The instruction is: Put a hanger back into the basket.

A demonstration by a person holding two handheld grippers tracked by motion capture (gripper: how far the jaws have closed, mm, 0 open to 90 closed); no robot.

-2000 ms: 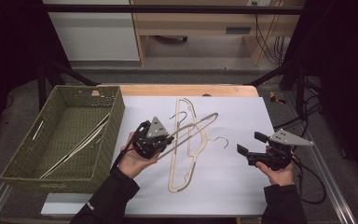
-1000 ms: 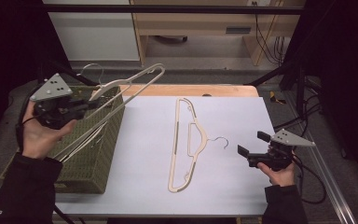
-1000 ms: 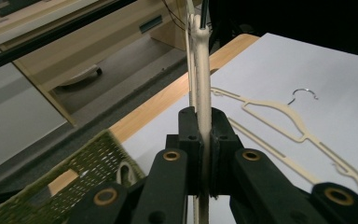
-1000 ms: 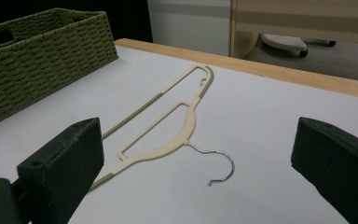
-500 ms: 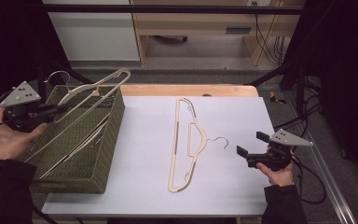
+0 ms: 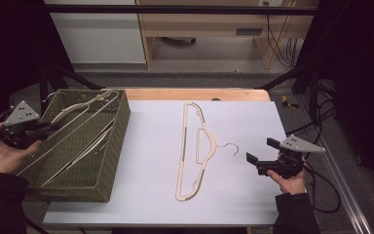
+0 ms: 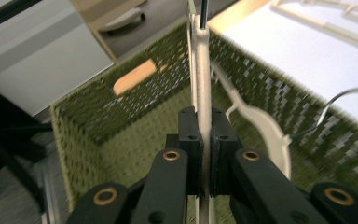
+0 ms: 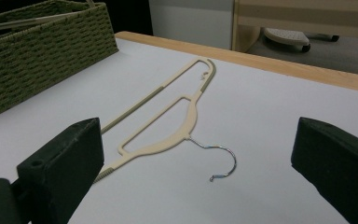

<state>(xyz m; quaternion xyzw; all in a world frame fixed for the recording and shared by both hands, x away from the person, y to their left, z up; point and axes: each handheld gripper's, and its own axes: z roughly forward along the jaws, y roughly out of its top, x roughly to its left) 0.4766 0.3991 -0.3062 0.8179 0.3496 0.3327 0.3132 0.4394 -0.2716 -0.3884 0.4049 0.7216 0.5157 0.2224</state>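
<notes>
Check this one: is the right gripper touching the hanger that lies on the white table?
Apart. In the right gripper view the right gripper has open jaws, and bare white table separates them from the hanger; the high view shows the same gap.

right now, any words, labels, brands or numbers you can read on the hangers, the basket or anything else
None: no readable text in any view.
The hanger on the table: plain, no print.
The hanger in the left claw: no lettering shows on its beige bar.
The green woven basket: no tag or label.
The grey plates on the claws: blank.
</notes>
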